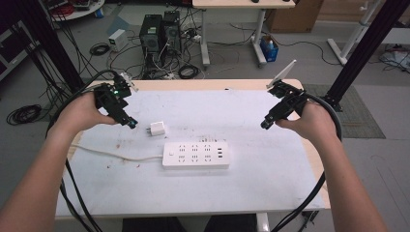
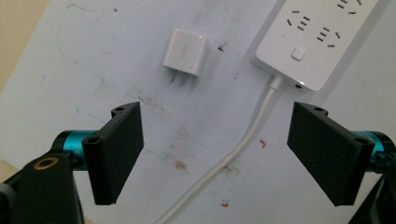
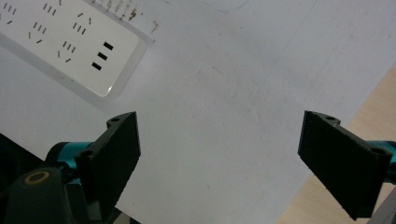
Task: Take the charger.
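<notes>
Left gripper (image 1: 131, 123) held above the table's left side, jaws spread wide with nothing between them; from its own view (image 2: 215, 154) the bare tabletop lies in the gap, crossed by a white cable (image 2: 243, 144). Just beyond the jaws, near but not touching, sits a small white plug adapter (image 2: 185, 52), lying flat with its prongs pointing back toward the gripper; in the high view the same adapter (image 1: 157, 129) rests just right of the left gripper's tip and just above the left end of the power strip (image 1: 195, 154). Power strip lies flat near the table's middle, sockets up, its cable (image 1: 116, 155) running off to the left edge. Right gripper (image 1: 267, 123) held over the table's right side, well apart from the adapter, jaws likewise spread and empty; its own view (image 3: 219, 154) looks down on bare white tabletop, with the USB end of the strip (image 3: 70, 42) at upper left. White table surface (image 1: 270, 183) scuffed and stained, wooden rim showing at the edges. Computer towers (image 1: 160, 34) and loose cables on the floor beyond.
</notes>
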Tool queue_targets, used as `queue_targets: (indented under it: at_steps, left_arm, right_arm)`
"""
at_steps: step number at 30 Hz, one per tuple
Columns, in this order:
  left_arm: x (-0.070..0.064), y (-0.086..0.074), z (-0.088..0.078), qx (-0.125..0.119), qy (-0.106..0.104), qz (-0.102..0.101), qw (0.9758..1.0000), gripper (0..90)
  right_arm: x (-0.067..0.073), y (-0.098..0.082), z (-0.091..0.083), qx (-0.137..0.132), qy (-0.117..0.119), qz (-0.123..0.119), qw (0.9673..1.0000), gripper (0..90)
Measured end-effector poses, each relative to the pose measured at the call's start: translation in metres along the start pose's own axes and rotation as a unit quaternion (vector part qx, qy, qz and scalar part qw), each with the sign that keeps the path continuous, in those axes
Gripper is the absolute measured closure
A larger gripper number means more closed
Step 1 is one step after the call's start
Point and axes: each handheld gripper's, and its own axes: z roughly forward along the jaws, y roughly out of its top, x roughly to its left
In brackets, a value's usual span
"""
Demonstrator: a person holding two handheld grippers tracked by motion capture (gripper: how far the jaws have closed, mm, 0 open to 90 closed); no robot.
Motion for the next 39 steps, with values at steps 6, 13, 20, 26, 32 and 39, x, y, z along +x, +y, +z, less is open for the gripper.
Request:
queue_targets:
  at_steps: [6, 13, 20, 26, 32, 39]
  left_arm:
    - [0.008, 0.012, 0.018, 0.002, -0.004, 0.021, 0.9998, 18.6]
    - [0.017, 0.024, 0.043, 0.011, -0.004, 0.046, 0.9989, 18.6]
    - [0.024, 0.031, 0.070, 0.031, -0.014, 0.064, 0.9974, 18.9]
    - [0.027, 0.038, 0.106, 0.049, -0.022, 0.093, 0.9942, 18.9]
    - [0.031, 0.037, 0.136, 0.068, -0.020, 0.117, 0.9906, 18.9]
    - [0.033, 0.036, 0.160, 0.088, -0.025, 0.126, 0.9878, 19.9]
  right_arm:
    - [0.001, -0.001, 0.001, -0.001, 0.002, -0.003, 1.0000, 12.4]
    - [0.000, 0.000, 0.002, -0.005, 0.006, -0.007, 0.9999, 12.4]
    - [0.002, 0.001, 0.005, -0.006, 0.007, -0.010, 0.9999, 12.4]
    - [-0.001, -0.004, 0.011, -0.006, 0.011, -0.008, 0.9999, 12.4]
    - [-0.002, -0.007, 0.015, -0.005, 0.013, -0.010, 0.9999, 12.4]
    - [0.002, -0.008, 0.018, -0.004, 0.012, -0.021, 0.9997, 12.4]
